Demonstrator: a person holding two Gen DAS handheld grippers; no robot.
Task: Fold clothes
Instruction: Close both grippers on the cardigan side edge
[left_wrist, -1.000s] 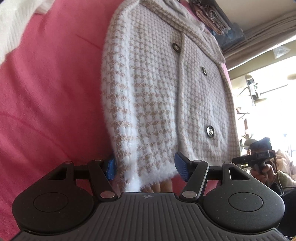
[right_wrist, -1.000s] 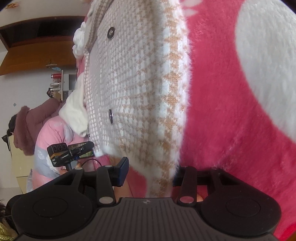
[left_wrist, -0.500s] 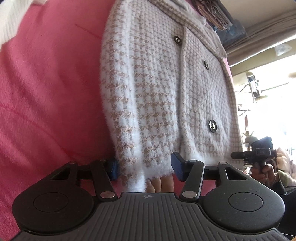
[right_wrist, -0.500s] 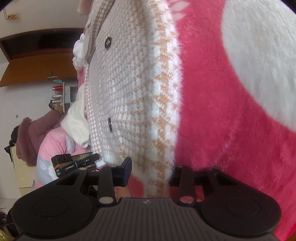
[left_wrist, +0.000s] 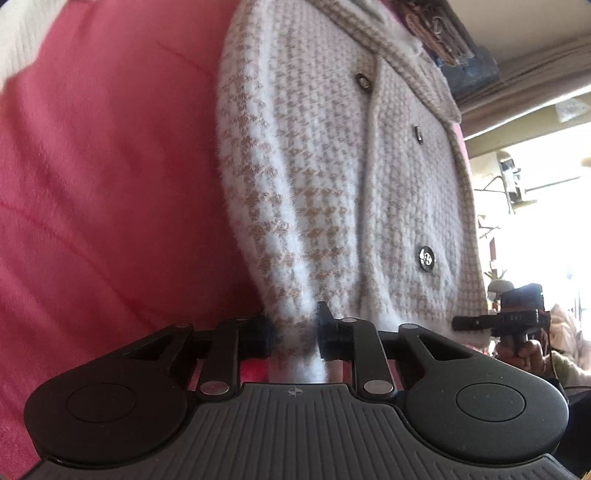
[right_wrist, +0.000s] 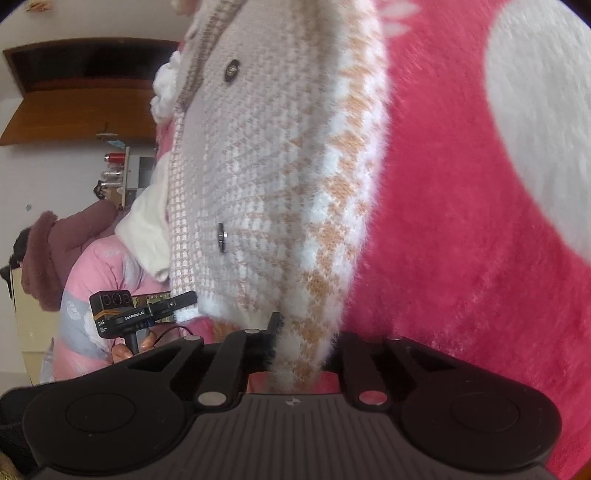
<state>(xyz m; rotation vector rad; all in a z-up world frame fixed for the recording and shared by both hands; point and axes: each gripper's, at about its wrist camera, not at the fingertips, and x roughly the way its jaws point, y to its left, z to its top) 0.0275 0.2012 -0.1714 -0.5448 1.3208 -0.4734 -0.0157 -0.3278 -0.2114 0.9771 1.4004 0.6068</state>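
A: Where's the cardigan (left_wrist: 332, 177)?

B: Flat on the pink blanket (left_wrist: 110, 184), buttoned front up, lying lengthways away from both cameras. Take the bottom button (left_wrist: 426, 259) as the mark: a sleeve lies along the body to the left of it, another along the edge to the right of it.

A: Left gripper (left_wrist: 293, 332)?

B: Its jaws are drawn narrow on the fluffy hem corner below and left of that button, knit pinched between them.

A: And the right gripper (right_wrist: 306, 343)?

B: Same story at the hem corner on the button's other side: jaws pulled in around the white and tan edge, cloth bunched between them. The hem there looks slightly raised off the blanket, though the blur makes that hard to swear to.

A: So how far along?

B: The sleeves seem already laid in along the body, so the lengthways tidying looks done. The body itself is at full length, no crosswise fold in it. With both hem corners held, I'd judge what's left is carrying the hem up towards the collar (left_wrist: 417, 62), past the bottom button, and flattening the result.
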